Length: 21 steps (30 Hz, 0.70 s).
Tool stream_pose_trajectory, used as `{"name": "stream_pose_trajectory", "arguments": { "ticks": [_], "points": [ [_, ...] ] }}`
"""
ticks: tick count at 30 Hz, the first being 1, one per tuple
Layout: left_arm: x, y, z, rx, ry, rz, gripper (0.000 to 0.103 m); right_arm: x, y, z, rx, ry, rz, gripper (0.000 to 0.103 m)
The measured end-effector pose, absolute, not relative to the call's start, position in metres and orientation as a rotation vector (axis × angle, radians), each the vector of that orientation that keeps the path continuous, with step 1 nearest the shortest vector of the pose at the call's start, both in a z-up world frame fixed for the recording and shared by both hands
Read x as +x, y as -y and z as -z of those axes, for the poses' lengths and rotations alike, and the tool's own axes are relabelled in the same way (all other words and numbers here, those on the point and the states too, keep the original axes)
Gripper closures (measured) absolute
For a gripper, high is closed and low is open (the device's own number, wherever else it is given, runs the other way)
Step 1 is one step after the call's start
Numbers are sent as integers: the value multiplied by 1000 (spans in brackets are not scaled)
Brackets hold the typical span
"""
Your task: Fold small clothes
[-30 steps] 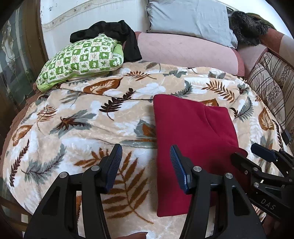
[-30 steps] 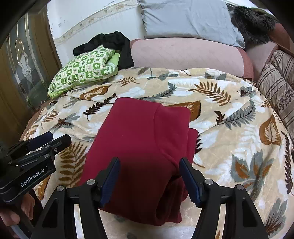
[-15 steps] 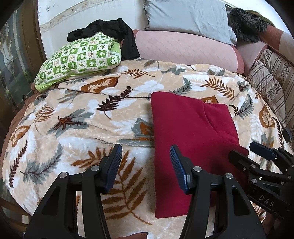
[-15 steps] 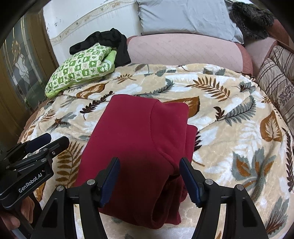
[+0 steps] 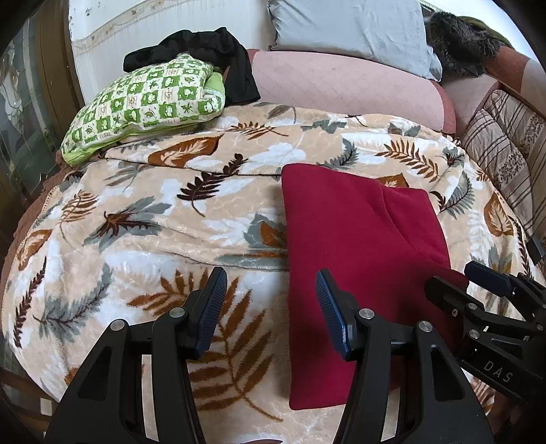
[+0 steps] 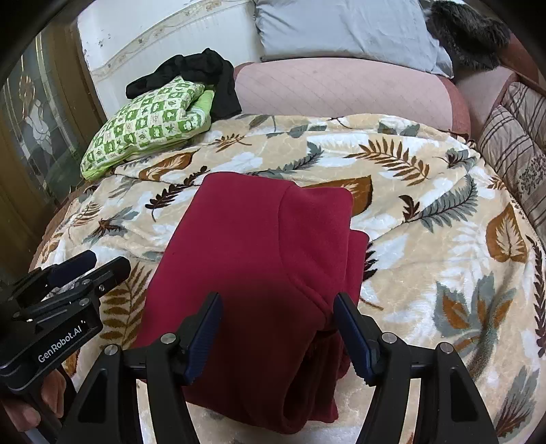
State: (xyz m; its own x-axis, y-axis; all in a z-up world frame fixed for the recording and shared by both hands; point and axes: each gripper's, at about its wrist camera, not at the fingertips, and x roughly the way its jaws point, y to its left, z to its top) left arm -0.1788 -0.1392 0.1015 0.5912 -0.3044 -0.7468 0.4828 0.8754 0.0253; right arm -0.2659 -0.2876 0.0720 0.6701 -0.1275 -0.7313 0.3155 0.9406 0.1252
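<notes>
A dark red garment (image 5: 358,239) lies folded into a long rectangle on the leaf-patterned blanket (image 5: 153,218); it also shows in the right wrist view (image 6: 252,259), with thick folded layers at its near right corner. My left gripper (image 5: 271,297) is open and empty, above the garment's left edge near its front end. My right gripper (image 6: 277,319) is open and empty, above the garment's near end. Each gripper shows in the other's view: the right one (image 5: 477,283) and the left one (image 6: 92,266).
A green checked pillow (image 5: 146,102) with a black garment (image 5: 218,54) on it lies at the back left. A pink bolster (image 5: 344,85) and a grey pillow (image 5: 348,30) line the back. Striped cushions (image 5: 508,150) stand at the right. The bed's edge runs along the left.
Both grippers have drawn back slightly toward me and stay open. The red garment has not moved.
</notes>
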Motion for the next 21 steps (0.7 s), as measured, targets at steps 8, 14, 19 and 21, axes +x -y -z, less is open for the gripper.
{"name": "stream_pose_trajectory", "arguments": {
  "ticks": [8,14,19,21],
  "points": [
    [-179,141,-98,242,-824,466,49,-264,287,-70,246,-804,254,35],
    [-178,141,-97,244,-825,466,49,-263,288,-69,247,-806,252,35],
    [-176,140,-94,245,-829,462,49,-261,287,-68,245,-809,255,34],
    [-176,139,-94,243,-828,463,49,-261,288,-68,246,-809,255,34]
  ]
}}
